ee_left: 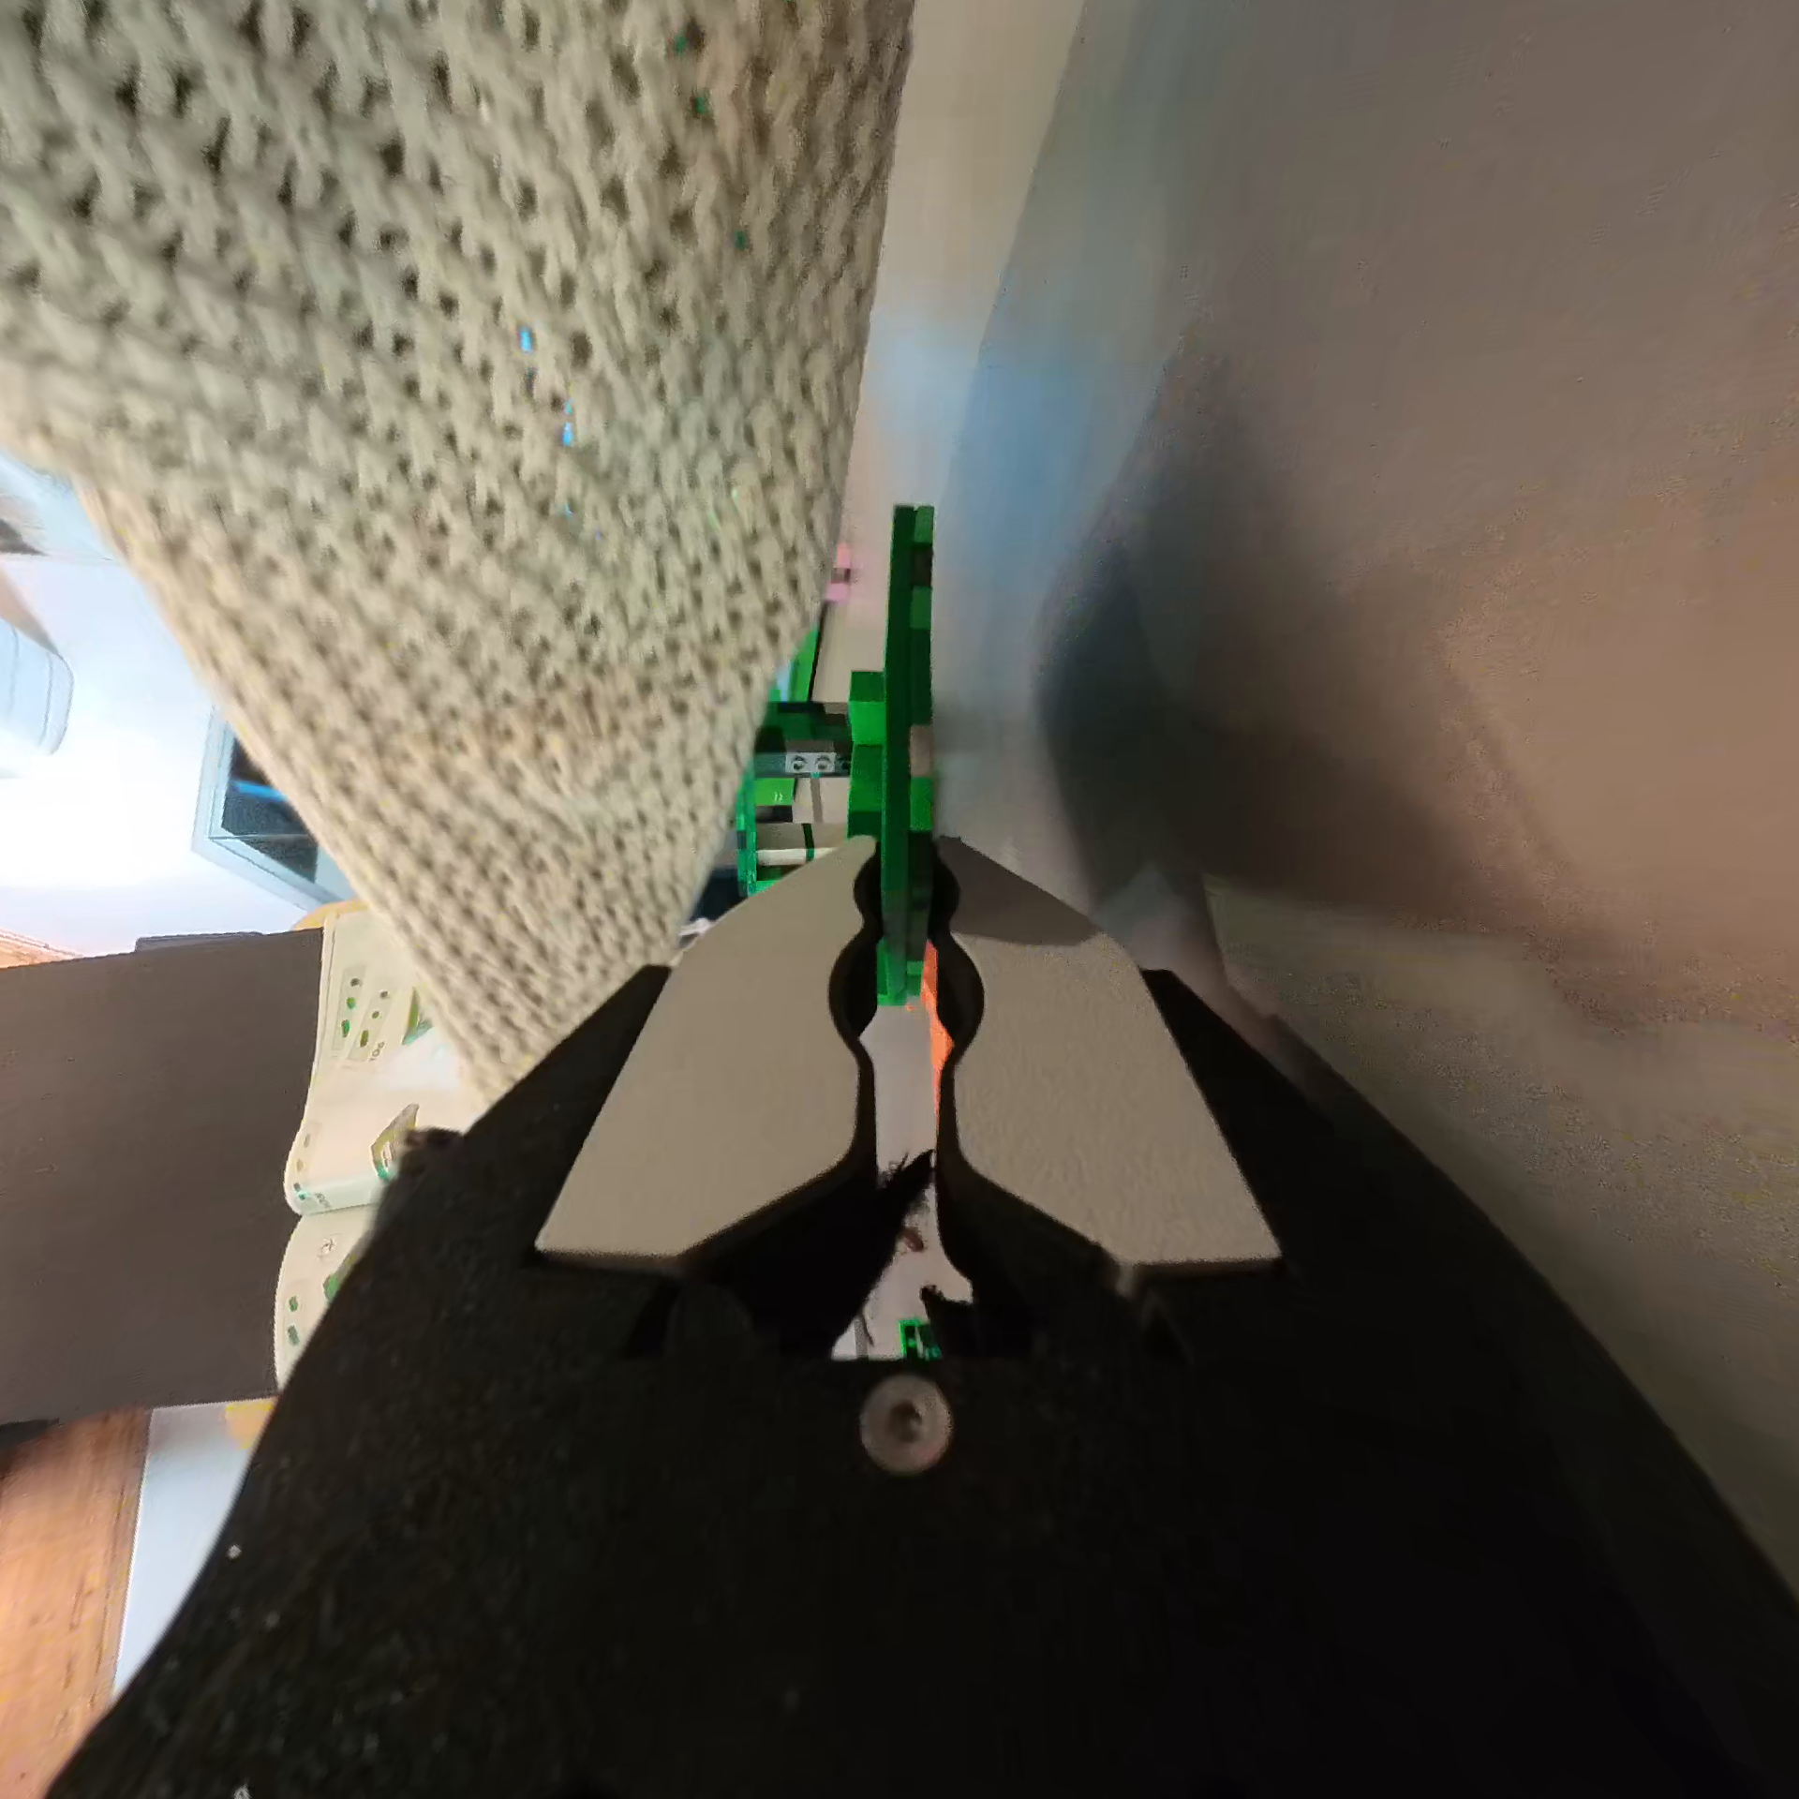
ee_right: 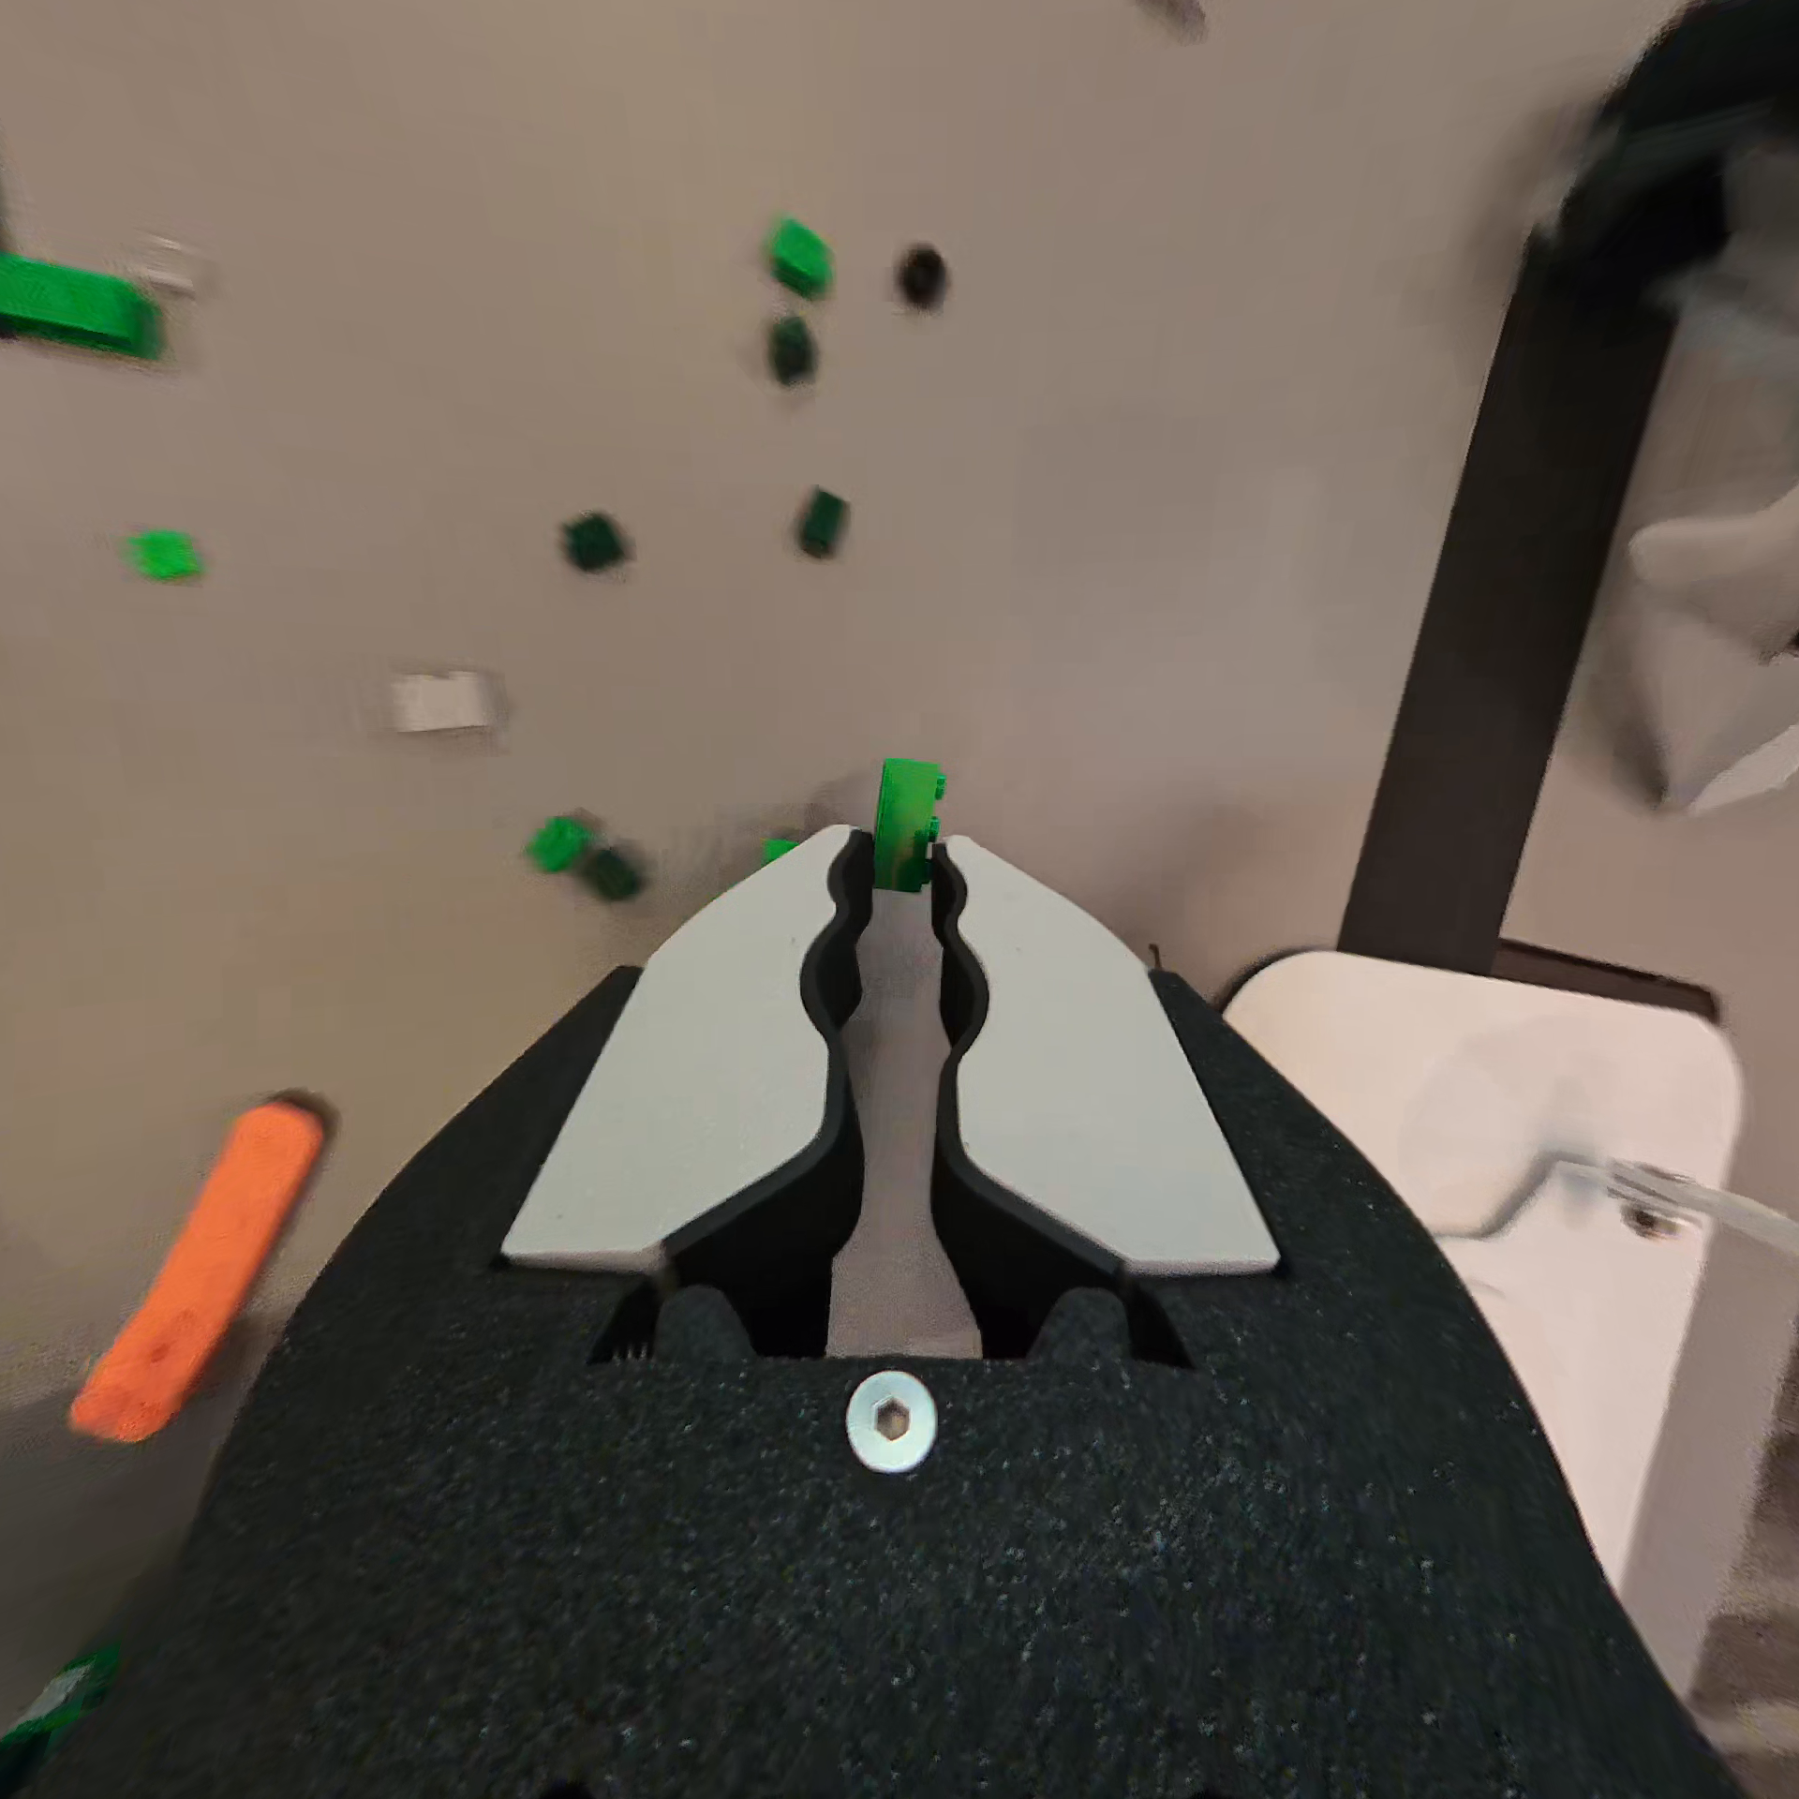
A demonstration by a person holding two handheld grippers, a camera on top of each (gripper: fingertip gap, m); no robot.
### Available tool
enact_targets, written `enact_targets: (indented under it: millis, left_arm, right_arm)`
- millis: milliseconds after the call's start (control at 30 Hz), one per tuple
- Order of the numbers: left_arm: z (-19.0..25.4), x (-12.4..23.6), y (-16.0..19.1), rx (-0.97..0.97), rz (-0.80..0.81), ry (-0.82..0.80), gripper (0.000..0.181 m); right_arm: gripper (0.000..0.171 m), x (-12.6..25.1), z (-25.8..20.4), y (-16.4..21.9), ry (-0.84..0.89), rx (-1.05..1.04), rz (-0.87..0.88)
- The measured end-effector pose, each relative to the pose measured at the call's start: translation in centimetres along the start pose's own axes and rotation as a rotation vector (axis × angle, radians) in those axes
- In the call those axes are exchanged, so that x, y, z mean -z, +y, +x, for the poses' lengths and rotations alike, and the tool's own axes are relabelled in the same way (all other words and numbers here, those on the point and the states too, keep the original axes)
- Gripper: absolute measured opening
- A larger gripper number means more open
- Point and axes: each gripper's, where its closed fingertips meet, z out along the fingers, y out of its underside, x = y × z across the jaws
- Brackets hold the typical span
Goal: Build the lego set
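Observation:
My left gripper (ee_left: 905, 857) is shut on the edge of a green lego build (ee_left: 910, 740), a flat green plate seen edge-on with green and white bricks attached on its left side. A knitted beige sleeve (ee_left: 438, 438) fills the upper left, close to the build. My right gripper (ee_right: 900, 847) is shut on a small bright green lego piece (ee_right: 905, 823) and holds it above the beige table (ee_right: 1119, 487). Several loose green bricks (ee_right: 803, 258) and a white brick (ee_right: 443, 701) lie scattered on the table beyond it.
An orange brick separator (ee_right: 200, 1266) lies at lower left of the right wrist view. A white tray (ee_right: 1519, 1100) sits at right, beside a dark post (ee_right: 1519, 584). A larger green piece (ee_right: 78, 312) lies far left. An instruction booklet (ee_left: 360, 1071) shows left of the left gripper.

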Motion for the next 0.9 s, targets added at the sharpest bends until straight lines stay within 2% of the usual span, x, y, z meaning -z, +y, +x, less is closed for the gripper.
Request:
enact_targets:
  millis: [100, 167, 267, 333, 500, 600, 667, 733, 800, 833, 900]
  left_arm:
    - [0.1, 0.0, -0.1, -0.013, -0.002, 0.006, 0.006]
    - [0.3, -0.1, -0.2, -0.019, 0.004, 0.014, 0.006]
    - [0.4, -0.1, -0.5, -0.024, 0.019, 0.020, 0.006]
    - [0.5, -0.1, -0.7, -0.034, 0.024, 0.025, 0.006]
    - [0.8, -0.1, -1.5, -0.055, 0.043, 0.035, 0.006]
    - [1.3, -0.2, -2.4, -0.058, 0.072, 0.057, 0.006]
    - [1.8, -0.2, -3.2, -0.058, 0.094, 0.077, 0.006]
    - [2.0, -0.1, -3.5, -0.066, 0.100, 0.082, 0.006]
    - [1.9, -0.1, -3.5, -0.058, 0.099, 0.082, 0.006]
    - [1.9, 0.0, -3.5, -0.055, 0.099, 0.081, 0.006]
    - [1.8, 0.0, -3.5, -0.056, 0.100, 0.078, 0.006]
  right_arm:
    - [0.011, 4.5, -5.1, -1.2, -0.006, 0.102, 0.029]
    - [0.011, 7.7, -8.5, -0.1, 0.020, 0.148, -0.041]
    - [0.011, 12.5, -10.8, 2.4, 0.301, 0.310, -0.137]
    - [0.011, 14.4, -14.5, 4.6, 0.331, 0.384, -0.175]
    - [0.011, 14.2, -25.8, 13.9, 0.013, 0.421, -0.356]
    - [0.011, 13.7, -31.1, 17.6, -0.281, 0.266, -0.384]
    - [0.011, 13.2, -32.6, 18.8, -0.373, 0.181, -0.373]
    - [0.013, 12.2, -32.3, 19.2, -0.310, 0.196, -0.357]
    - [0.041, 12.0, -31.3, 19.2, -0.208, 0.169, -0.346]
    - [0.047, 12.0, -30.7, 18.9, -0.143, 0.122, -0.323]
    - [0.045, 12.4, -29.5, 18.2, 0.031, 0.007, -0.239]
